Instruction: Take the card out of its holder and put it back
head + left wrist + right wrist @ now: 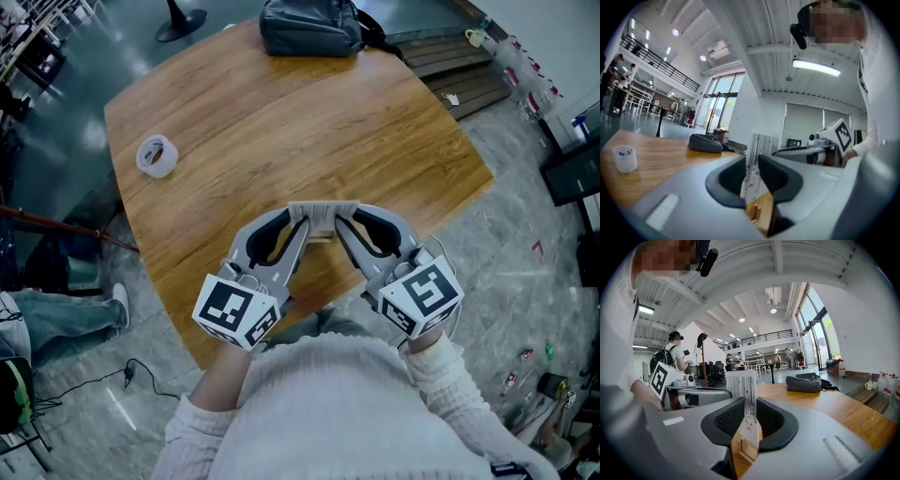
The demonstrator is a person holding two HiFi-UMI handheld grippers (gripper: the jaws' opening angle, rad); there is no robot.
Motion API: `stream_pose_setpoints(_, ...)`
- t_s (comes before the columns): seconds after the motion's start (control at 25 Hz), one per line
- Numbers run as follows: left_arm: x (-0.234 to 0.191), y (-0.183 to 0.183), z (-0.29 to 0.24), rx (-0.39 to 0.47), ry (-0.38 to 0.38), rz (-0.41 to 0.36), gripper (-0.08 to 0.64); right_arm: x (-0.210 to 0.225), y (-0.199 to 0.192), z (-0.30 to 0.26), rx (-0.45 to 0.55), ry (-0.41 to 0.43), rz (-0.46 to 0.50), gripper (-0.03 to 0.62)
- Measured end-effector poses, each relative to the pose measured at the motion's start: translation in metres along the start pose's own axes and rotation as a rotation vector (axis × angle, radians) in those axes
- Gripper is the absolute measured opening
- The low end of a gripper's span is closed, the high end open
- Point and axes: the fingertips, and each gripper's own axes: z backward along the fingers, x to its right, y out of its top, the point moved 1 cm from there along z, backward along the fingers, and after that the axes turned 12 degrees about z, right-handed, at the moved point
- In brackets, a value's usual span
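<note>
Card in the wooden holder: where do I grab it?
Pinch the flat faces of the card at a side edge, above the wooden holder. It stands upright, so come in level from the side, then lift straight up.

White knit sweater (319,412); left gripper (304,223), right gripper (340,223) grey, b/w cubes (234,311).

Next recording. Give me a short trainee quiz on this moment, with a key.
1. True or false: the tape roll lies on the table on the left gripper's side.
2. What do the jaws of both the left gripper and the right gripper pinch? A) the striped card B) a pen C) a cup
3. Fill in: at the table's far edge sits a black ___.
Key: 1 true; 2 A; 3 bag.
</note>
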Motion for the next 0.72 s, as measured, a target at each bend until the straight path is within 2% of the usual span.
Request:
stream_pose_setpoints(0.36,-0.007,-0.008,-0.006,-0.024,-0.003,0.025,0.077,0.004,-0.01,-0.006,-0.024,0.007,-0.018,0.072)
stream_pose_setpoints(0.72,-0.019,-0.026,-0.013,-0.058,0.026,0.059,0.077,0.008,-0.029,-0.015,-0.06,0.019,-0.065,0.072)
